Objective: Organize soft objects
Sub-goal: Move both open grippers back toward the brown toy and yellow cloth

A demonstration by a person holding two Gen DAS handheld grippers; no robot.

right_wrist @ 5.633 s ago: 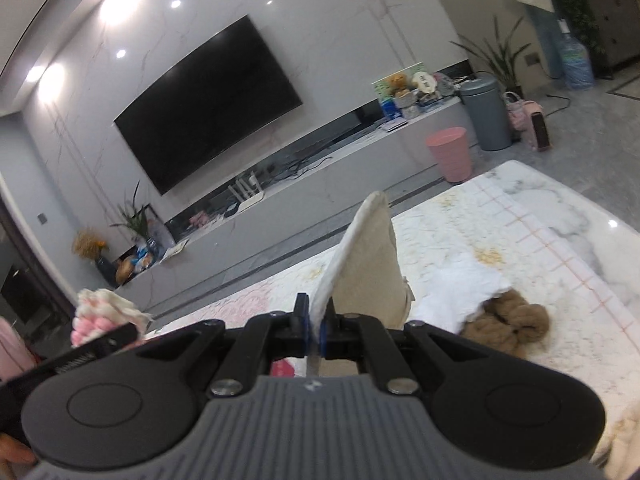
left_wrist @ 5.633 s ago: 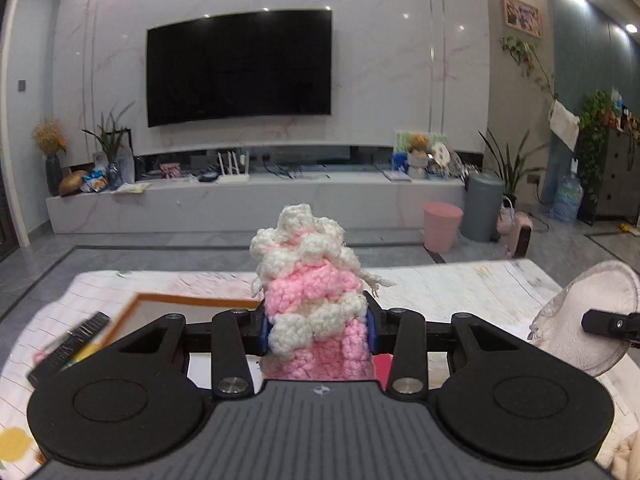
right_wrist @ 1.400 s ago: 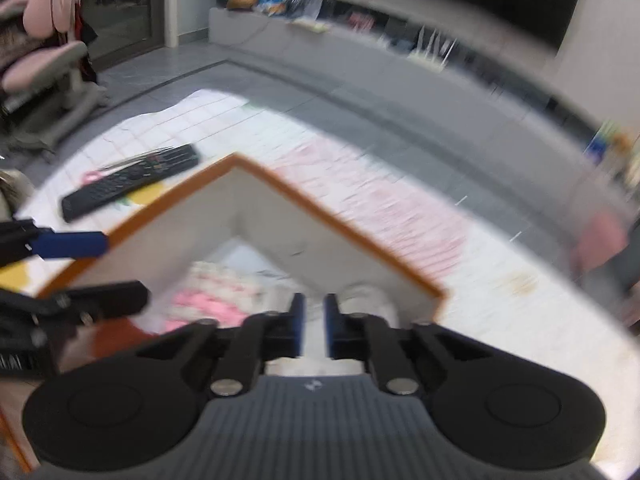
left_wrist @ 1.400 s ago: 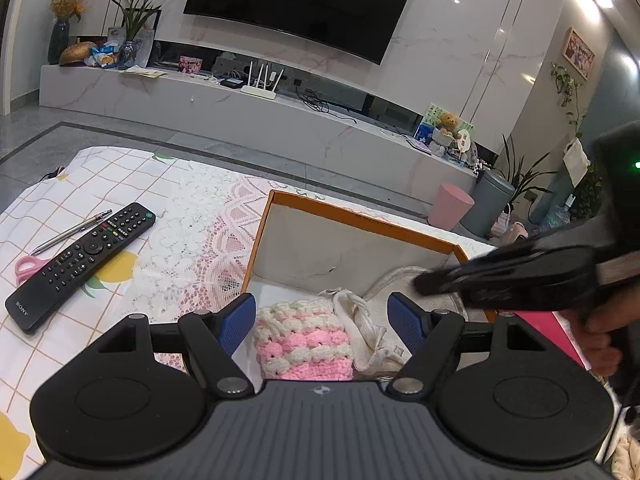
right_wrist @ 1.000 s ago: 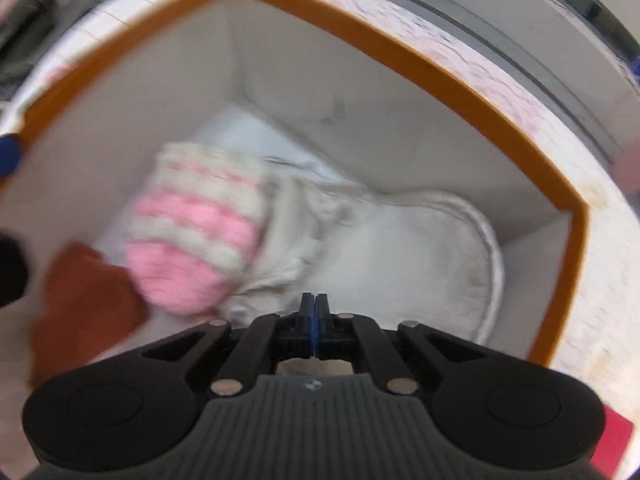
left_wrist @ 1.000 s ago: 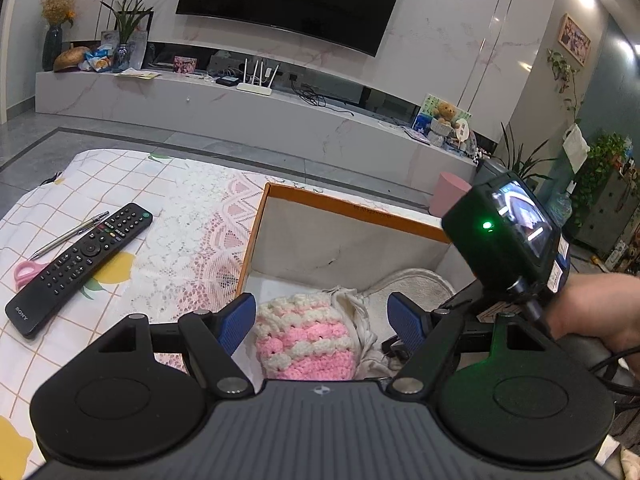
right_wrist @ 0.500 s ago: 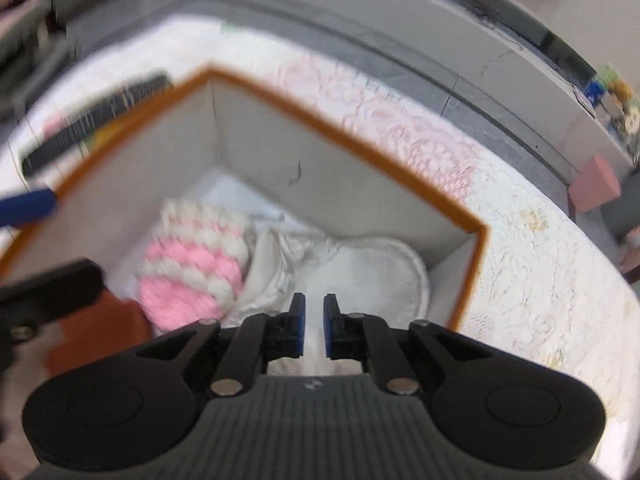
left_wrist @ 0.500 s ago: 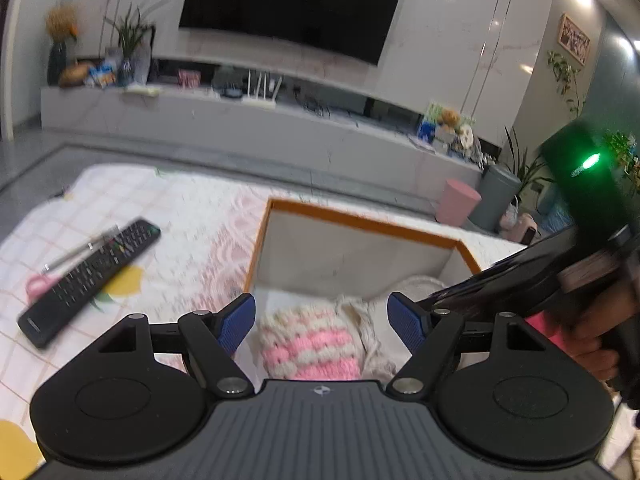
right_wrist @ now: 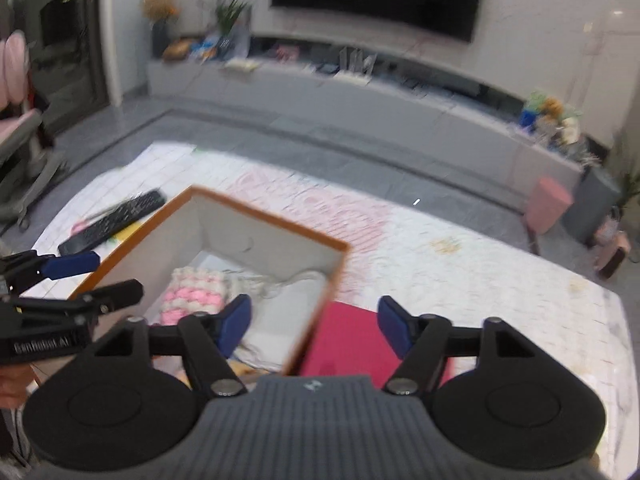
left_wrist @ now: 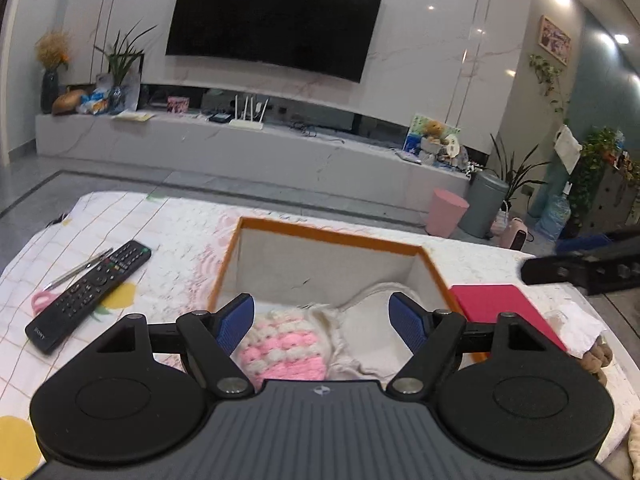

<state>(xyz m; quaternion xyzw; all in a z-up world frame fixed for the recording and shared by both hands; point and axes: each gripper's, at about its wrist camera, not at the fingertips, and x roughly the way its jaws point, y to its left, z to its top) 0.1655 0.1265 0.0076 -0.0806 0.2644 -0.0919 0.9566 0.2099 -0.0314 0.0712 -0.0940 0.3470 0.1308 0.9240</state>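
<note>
An orange-rimmed box (left_wrist: 332,234) stands on the table; it also shows in the right wrist view (right_wrist: 276,218). Inside lie a pink-and-white crocheted piece (left_wrist: 286,354) (right_wrist: 196,290) and a cream cloth pad (left_wrist: 372,320) (right_wrist: 296,292). My left gripper (left_wrist: 322,322) is open and empty, just above the box's near side over the crocheted piece. My right gripper (right_wrist: 314,324) is open and empty, above the box's right wall. A brown yarn ball (left_wrist: 598,356) and a white cloth (left_wrist: 576,328) lie on the table at the right.
A red flat lid (left_wrist: 496,306) (right_wrist: 352,344) lies right of the box. A black remote (left_wrist: 90,290) (right_wrist: 114,222), a pen (left_wrist: 78,270) and pink scissors (left_wrist: 40,302) lie at the left. The right gripper's body (left_wrist: 580,266) reaches in from the right.
Both grippers held the soft pieces earlier; these now lie in the box. In the last second my right gripper has opened wide and pulled back up and right. The left stayed open.
</note>
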